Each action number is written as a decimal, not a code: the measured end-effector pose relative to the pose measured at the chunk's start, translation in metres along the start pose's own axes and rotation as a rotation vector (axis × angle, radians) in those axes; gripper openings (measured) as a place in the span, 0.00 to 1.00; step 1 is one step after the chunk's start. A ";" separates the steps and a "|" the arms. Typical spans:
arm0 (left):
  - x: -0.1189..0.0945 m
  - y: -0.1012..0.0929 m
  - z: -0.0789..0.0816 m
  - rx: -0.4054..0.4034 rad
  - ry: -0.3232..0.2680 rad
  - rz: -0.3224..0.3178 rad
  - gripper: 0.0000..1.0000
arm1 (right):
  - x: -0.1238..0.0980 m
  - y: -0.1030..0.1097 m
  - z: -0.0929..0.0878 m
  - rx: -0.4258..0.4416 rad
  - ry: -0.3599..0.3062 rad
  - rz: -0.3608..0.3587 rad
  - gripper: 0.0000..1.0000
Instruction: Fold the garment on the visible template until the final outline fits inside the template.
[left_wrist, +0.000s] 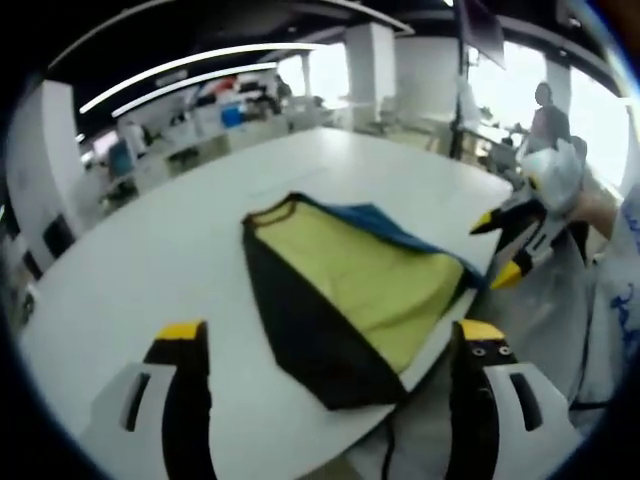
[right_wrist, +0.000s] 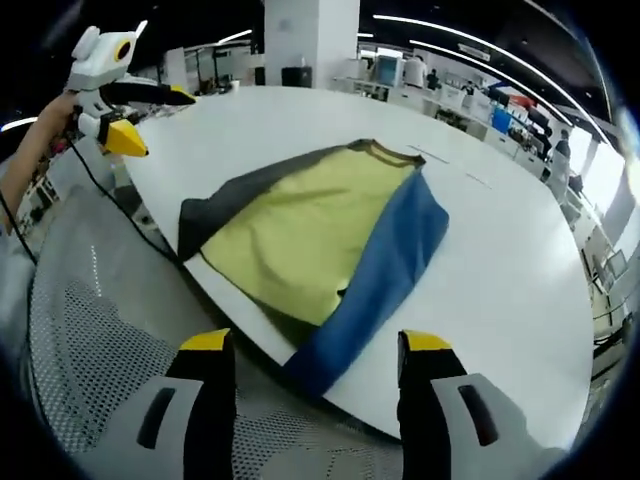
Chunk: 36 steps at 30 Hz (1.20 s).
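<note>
**Both grippers off the garment, the next fold not yet begun**

The garment (right_wrist: 320, 235), a yellow top with a dark grey sleeve side and a blue sleeve side, lies spread flat on the white table (right_wrist: 500, 250), its lower hem at the table's near edge and the blue corner hanging just over it. No template outline can be made out around it.

The right gripper (right_wrist: 318, 352) hovers in front of that hem, jaws wide apart and holding nothing, apart from the cloth. The left gripper (left_wrist: 330, 335) hangs beside the grey side, jaws likewise spread and empty, also clear of the garment.

My judgement: this is the pause before a grasp. The next move calls for each gripper to close on a side edge of the garment and carry it inward over the yellow middle.
</note>
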<state>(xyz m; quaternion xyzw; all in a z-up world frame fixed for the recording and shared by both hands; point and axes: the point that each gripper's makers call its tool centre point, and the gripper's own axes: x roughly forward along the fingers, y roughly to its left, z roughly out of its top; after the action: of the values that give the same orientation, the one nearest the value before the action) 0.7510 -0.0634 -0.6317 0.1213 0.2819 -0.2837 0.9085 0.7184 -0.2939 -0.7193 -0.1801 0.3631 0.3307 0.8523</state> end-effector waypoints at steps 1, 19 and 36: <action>0.000 0.001 0.000 -0.001 -0.001 0.002 0.96 | 0.001 0.000 -0.001 -0.003 0.001 0.001 0.62; -0.003 0.012 -0.006 -0.011 -0.009 -0.007 0.94 | 0.015 0.005 -0.017 0.060 0.114 -0.029 0.36; -0.002 0.029 -0.019 -0.039 -0.007 -0.026 0.93 | 0.026 0.001 -0.018 0.053 0.152 -0.084 0.21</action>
<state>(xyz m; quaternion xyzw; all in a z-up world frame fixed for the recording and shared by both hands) 0.7581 -0.0321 -0.6448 0.0989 0.2860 -0.2904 0.9078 0.7221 -0.2923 -0.7507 -0.1970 0.4276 0.2702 0.8398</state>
